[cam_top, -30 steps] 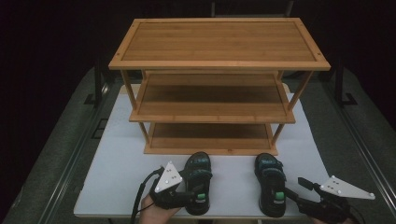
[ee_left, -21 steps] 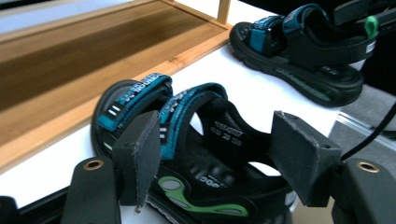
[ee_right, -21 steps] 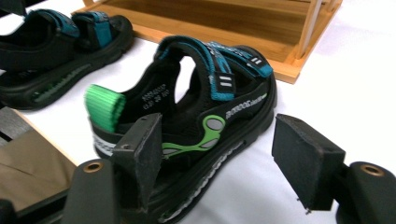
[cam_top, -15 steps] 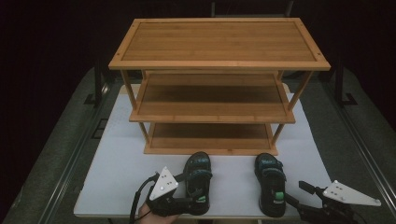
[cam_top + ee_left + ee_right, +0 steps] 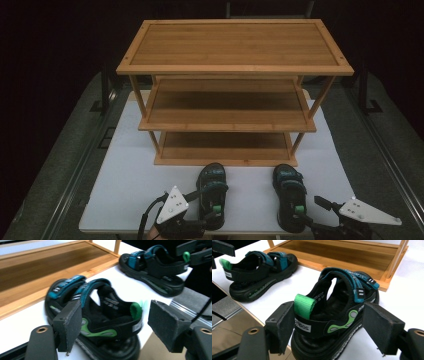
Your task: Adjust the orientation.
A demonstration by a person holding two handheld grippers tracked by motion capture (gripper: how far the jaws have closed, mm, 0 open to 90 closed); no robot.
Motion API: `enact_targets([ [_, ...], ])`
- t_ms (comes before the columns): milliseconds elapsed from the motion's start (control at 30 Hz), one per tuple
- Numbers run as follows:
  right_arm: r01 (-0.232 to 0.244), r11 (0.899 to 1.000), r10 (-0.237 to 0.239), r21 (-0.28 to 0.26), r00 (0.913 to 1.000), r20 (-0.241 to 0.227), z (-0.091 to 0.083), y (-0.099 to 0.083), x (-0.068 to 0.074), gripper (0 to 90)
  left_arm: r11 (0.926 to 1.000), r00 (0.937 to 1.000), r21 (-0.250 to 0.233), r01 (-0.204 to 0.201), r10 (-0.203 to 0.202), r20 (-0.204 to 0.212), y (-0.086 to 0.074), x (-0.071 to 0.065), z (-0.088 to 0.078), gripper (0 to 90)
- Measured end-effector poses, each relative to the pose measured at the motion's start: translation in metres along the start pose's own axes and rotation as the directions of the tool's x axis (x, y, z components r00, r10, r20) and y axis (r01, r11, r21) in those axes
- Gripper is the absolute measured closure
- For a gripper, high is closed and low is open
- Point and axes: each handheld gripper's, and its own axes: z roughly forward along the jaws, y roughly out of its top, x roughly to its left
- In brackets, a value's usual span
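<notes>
At the near edge of the bench, both pairs of jaws stand wide, each astride the heel of one sandal.

Left gripper: jaws have just been opening. Heel of the left sandal sits between the pads. Left pad looks very close to the sandal's side, contact uncertain; right pad plainly clear of it. No grip.

Right gripper: jaws have likewise just been opening, now about as wide as they go. Heel of the right sandal, with its green pull loop, lies between the pads; gap on the right, left pad close to the heel strap but not pressing. No grip.

High view: left gripper at 7 o'clock of the bench, right gripper at 5 o'clock. Left sandal and right sandal stand side by side, apart, toes toward 12 o'clock, soles flat on the white top, just in front of the wooden shoe rack.

Rack: three tiers, all bare.

Judgement: the pair reads as set down and released on the bench. If the rack is the goal, nothing is shelved yet; both sandals remain to be moved.
</notes>
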Motion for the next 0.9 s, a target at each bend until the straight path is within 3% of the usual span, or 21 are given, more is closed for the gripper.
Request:
enact_targets([
  [233,-0.009,1.0,0.009,0.005,0.9998,0.018,0.004,-0.002,0.004,24.7,0.9995,0.9998,0.031,-0.011,0.012,-0.017,-0.005,-0.008,0.011,23.2],
  [467,-0.024,1.0,0.024,-0.002,0.9988,0.041,0.008,-0.004,0.006,23.7,0.9989,0.9946,0.042,-0.023,0.027,-0.1,-0.008,-0.015,0.016,20.8],
  [700,-0.02,1.0,0.02,0.011,0.9984,0.053,0.015,-0.007,0.012,23.8,0.9983,0.9835,0.054,-0.023,0.033,-0.178,-0.011,-0.022,0.023,20.8],
  [900,-0.023,1.0,0.023,0.01,0.9977,0.064,0.018,-0.007,0.014,24.4,0.9985,0.9832,0.054,0.004,0.006,-0.182,-0.013,-0.019,0.025,20.9],
])
